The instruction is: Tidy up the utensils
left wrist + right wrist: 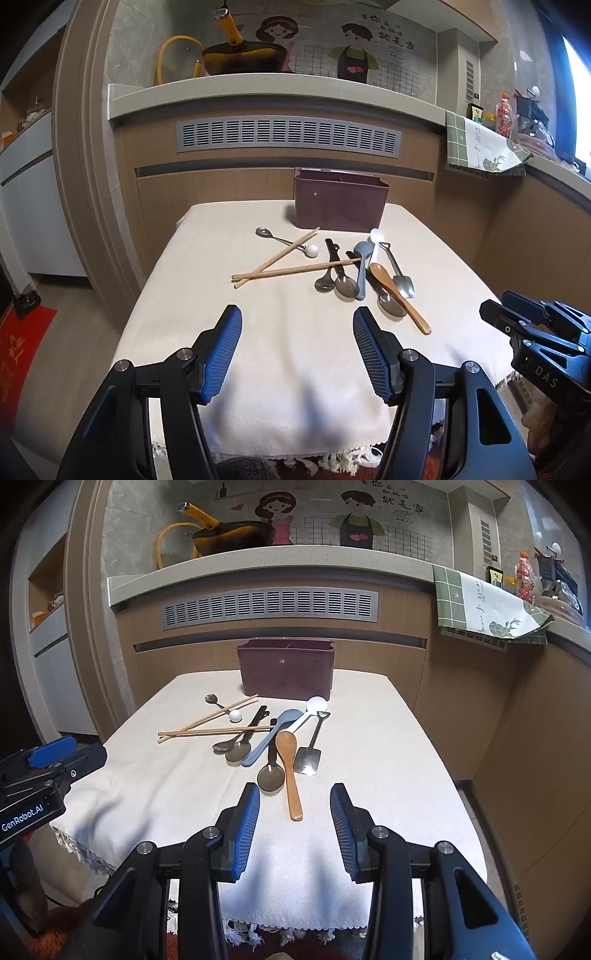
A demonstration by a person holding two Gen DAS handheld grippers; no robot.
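Left gripper (297, 319): black angular frame, round silver screws at the pivots, blue ribbed pads (225, 352). White "GenRobot.AI" lettering showed on its side in the right wrist view. Right gripper (293, 795): same black frame, silver screws, blue pads (245, 830); "DAS" was marked on its body.

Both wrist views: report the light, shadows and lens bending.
Left wrist view: a window at the right edge is blown out white, the counter edge bows, and soft shadows fall on the near tablecloth. Right wrist view: same bowing, glare on the metal spoon bowl, everything sharp.
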